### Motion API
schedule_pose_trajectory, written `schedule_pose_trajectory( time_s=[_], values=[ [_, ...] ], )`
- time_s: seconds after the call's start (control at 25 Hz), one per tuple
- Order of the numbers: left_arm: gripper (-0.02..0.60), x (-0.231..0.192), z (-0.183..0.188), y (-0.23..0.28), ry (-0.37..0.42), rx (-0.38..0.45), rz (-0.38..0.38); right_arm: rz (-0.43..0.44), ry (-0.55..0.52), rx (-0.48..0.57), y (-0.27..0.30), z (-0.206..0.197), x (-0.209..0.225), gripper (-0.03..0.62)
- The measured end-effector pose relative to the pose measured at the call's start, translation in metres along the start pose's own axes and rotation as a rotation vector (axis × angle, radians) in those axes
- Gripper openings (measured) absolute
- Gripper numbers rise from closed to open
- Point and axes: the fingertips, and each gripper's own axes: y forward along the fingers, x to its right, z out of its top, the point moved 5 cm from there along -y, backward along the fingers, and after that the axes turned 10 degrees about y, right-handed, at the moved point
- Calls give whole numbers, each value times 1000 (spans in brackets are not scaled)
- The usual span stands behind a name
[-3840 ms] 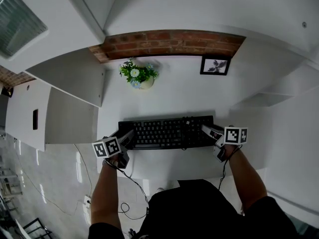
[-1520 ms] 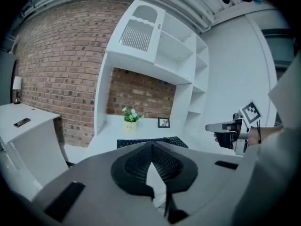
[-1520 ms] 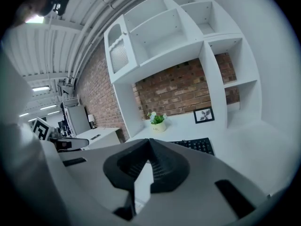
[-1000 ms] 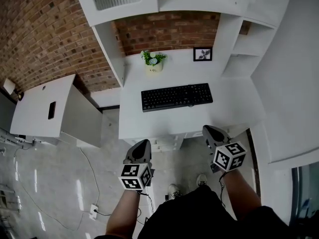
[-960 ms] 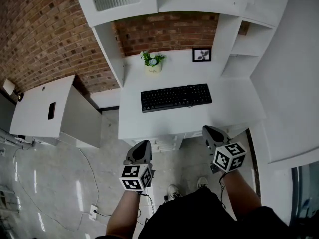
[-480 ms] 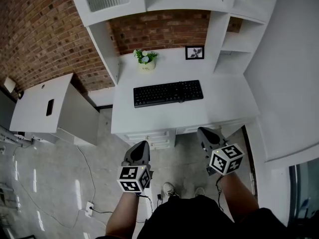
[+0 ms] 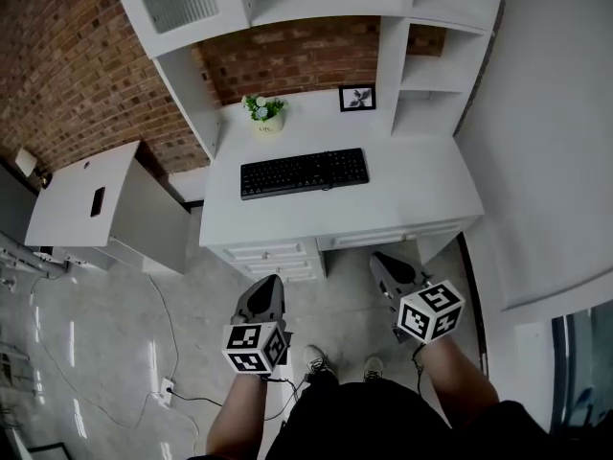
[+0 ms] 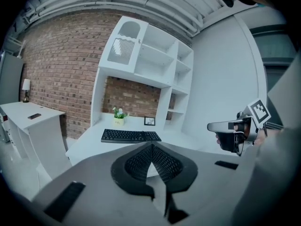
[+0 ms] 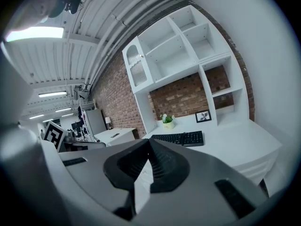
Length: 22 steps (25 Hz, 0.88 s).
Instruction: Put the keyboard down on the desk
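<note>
White desk (image 7: 421,192) is bearing the keyboard (image 7: 305,172) flat, so nothing seems left; we are holding left gripper (image 7: 267,284) and right gripper (image 7: 381,260) closed, empty, nearer.

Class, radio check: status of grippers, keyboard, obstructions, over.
Left gripper, right gripper shut, empty, short of the desk. Keyboard flat on desk. Potted plant, picture frame behind it, apart.

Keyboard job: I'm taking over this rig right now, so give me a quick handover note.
Left gripper: shut, empty, held short of the white desk, touching nothing.
Right gripper: shut, empty, likewise short of the desk.
Black rectangular keyboard: lies flat on the desk, in front of the small potted plant.
Done: keyboard is down and released.
Left: nothing, as far as the views show.
</note>
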Motion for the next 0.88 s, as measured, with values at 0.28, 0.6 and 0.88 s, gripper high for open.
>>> schedule_pose_trajectory(
  time_s=[0.28, 0.6, 0.88],
  values=[
    [18, 38, -6, -20, 1, 15, 53, 54, -1, 3, -31, -4, 13, 17],
    [18, 67, -15, -47, 0, 38, 96, 97, -29, -1, -62, -4, 9, 17],
    [18, 82, -16, -59, -18, 36, 96, 105, -39, -8, -77, -3, 7, 17]
  ],
)
